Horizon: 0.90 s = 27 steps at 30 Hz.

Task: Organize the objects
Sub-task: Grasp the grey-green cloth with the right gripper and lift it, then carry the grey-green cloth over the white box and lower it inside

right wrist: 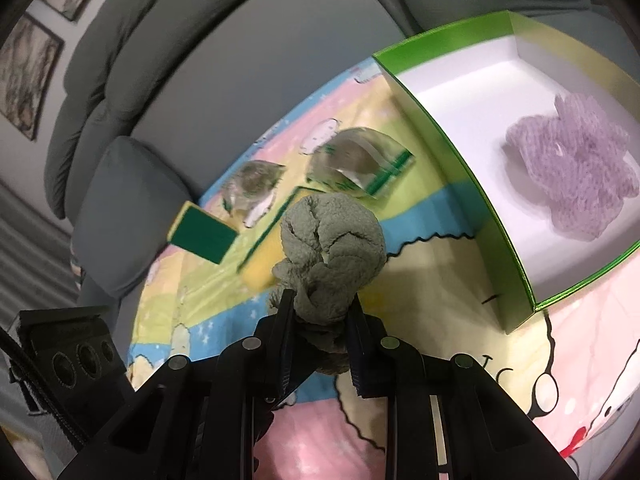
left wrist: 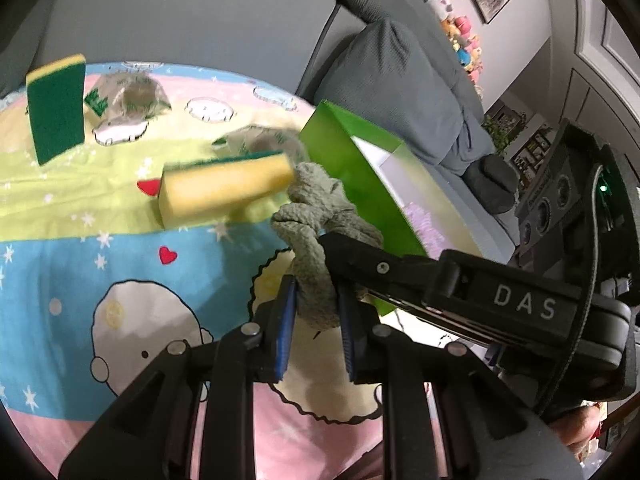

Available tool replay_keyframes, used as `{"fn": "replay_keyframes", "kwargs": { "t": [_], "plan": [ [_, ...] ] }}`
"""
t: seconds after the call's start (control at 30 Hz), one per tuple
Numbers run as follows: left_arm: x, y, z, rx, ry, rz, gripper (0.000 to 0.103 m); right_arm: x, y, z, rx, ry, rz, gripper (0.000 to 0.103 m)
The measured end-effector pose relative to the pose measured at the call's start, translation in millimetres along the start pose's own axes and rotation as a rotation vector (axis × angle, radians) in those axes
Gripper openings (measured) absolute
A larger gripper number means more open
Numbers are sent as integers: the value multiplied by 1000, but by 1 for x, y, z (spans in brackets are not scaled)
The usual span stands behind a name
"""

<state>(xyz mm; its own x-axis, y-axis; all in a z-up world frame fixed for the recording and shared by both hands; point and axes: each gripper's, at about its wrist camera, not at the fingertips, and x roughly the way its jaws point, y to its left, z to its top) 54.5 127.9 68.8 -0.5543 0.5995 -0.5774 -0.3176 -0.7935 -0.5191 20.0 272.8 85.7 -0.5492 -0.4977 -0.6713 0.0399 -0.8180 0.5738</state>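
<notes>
Both wrist views are angled down, close over the cartoon cloth (left wrist: 80, 216); green box (right wrist: 504, 216) is shared.

We list a grey-green cloth (right wrist: 332, 240) — nubbly terry, matt and soft. The box (right wrist: 452, 148) is card, glossy green outside, matt white within; in it a lilac mesh puff (right wrist: 572, 176), loose and netted. Two sponges (left wrist: 224, 188) show porous yellow foam with rough green scouring faces. The surface wears a printed cotton sheet (left wrist: 80, 248), smooth and matt. Two clear plastic packets (right wrist: 360, 164) — shiny, crinkled.
</notes>
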Motion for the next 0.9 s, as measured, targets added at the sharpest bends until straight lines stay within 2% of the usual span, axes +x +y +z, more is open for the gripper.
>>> {"fn": "replay_keyframes", "kwargs": {
  "t": [0.3,0.9],
  "plan": [
    [-26,-8,4,30,-70,-39,18,-21,20,-2,-59,-57,63,26],
    [-40,-16,6,76,-107,-24,18,-35,32,-3,-99,-88,82,26]
  ]
}}
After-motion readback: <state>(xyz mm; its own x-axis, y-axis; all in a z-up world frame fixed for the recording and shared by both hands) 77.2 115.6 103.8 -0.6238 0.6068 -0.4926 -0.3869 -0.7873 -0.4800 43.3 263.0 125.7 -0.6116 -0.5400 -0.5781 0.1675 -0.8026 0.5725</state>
